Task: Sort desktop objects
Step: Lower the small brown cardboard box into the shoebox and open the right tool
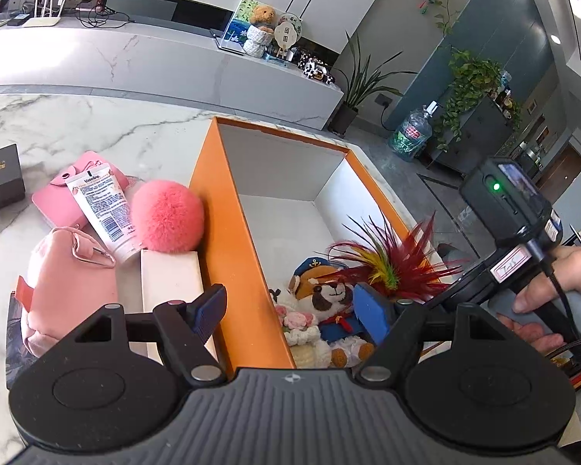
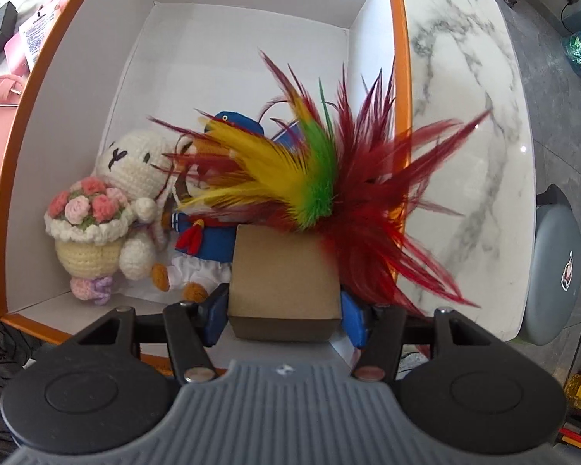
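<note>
My right gripper (image 2: 284,310) is shut on a brown cardboard block (image 2: 282,279) that carries a spray of red, yellow and green feathers (image 2: 329,178). It points down into the orange box (image 2: 401,77) with a white inside. On the box floor lie a crochet bunny with a bouquet (image 2: 135,170) and a sailor bear plush (image 2: 209,240), partly hidden by the feathers. My left gripper (image 1: 290,312) is open and empty above the box's near left wall (image 1: 228,255). In the left wrist view the feathers (image 1: 391,267) hang over the bear (image 1: 329,290).
Left of the box on the marble table (image 1: 77,124) lie a pink pompom (image 1: 166,215), a Vaseline tube (image 1: 104,213), a pink wallet (image 1: 58,201), a pink pouch (image 1: 69,283), a white box (image 1: 172,279) and a black box (image 1: 0,178). A person's hand (image 1: 561,283) holds the right gripper's handle.
</note>
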Tool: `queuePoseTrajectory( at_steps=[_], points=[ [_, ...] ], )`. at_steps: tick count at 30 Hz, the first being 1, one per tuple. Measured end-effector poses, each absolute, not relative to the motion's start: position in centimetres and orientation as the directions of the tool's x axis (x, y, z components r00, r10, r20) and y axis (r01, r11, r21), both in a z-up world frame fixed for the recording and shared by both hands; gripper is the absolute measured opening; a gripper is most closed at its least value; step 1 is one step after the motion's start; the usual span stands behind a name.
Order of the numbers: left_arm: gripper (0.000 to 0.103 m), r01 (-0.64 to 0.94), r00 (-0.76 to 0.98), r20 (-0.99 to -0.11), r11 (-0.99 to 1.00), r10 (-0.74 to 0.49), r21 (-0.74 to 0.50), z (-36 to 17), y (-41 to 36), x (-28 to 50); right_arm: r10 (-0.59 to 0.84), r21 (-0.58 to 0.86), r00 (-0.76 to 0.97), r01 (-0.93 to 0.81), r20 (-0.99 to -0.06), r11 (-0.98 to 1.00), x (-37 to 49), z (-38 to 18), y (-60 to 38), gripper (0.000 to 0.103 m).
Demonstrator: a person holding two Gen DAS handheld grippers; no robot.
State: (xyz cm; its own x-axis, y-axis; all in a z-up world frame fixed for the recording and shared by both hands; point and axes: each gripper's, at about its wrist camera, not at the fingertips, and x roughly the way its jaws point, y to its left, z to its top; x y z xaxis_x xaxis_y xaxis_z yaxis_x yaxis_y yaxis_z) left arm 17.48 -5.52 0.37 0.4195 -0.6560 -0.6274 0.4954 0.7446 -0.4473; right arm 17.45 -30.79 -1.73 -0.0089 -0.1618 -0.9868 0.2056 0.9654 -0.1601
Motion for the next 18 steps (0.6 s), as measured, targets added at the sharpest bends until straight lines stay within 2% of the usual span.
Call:
queuePoseTrajectory(
  at_steps=[10, 18],
  points=[
    [0.085, 0.482, 0.418, -0.640, 0.754, -0.645, -0.446, 0.30, -5.50, 17.51, -0.190, -0.188, 0.003, 0.154, -0.982, 0.970, 17.37, -3.11, -30.33, 0.061],
    [0.085, 0.474, 0.413, -0.650, 0.760, -0.638, -0.445, 0.13, -5.58, 17.64, -0.144, -0.149, -0.044, 0.177, -0.989, 0.973, 17.19, -2.55, -30.27, 0.081]
  ],
)
